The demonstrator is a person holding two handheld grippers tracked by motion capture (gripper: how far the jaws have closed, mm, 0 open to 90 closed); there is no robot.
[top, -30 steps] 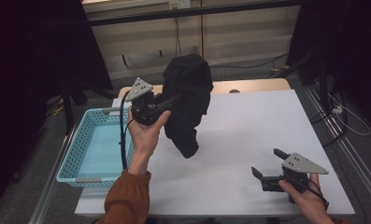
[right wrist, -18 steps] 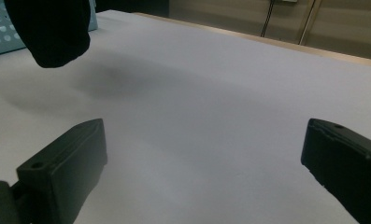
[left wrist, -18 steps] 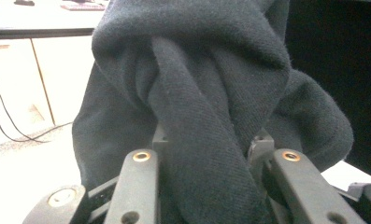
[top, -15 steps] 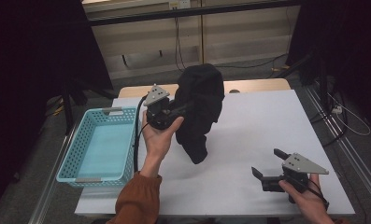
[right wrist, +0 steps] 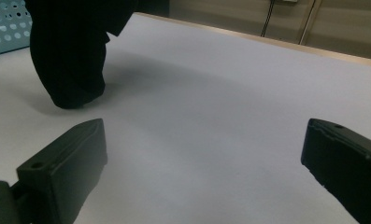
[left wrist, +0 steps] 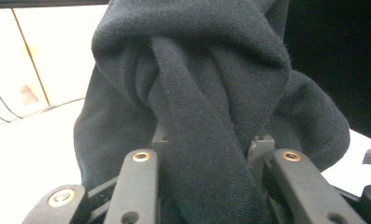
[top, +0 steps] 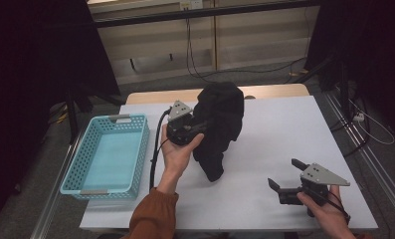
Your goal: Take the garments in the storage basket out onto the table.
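A black cloth garment (top: 219,124) hangs bunched over the middle of the white table (top: 284,134), its lower end touching the tabletop. My left gripper (top: 205,127) is shut on it. In the left gripper view a thick fold of the garment (left wrist: 206,140) is pinched between the jaws and drapes over them. My right gripper (top: 284,174) rests low near the table's front right, open, with nothing between its fingers (right wrist: 61,163). From there the garment's hanging end (right wrist: 71,70) shows at the far left.
A light blue plastic basket (top: 110,157) with nothing in it sits at the table's left edge. Behind the table run a wall and cables. Dark curtains stand on both sides. A metal rail lines the right side.
My left gripper has carried the garment rightward and down, away from the basket, until its lower end reaches the table. The right gripper has stayed put.
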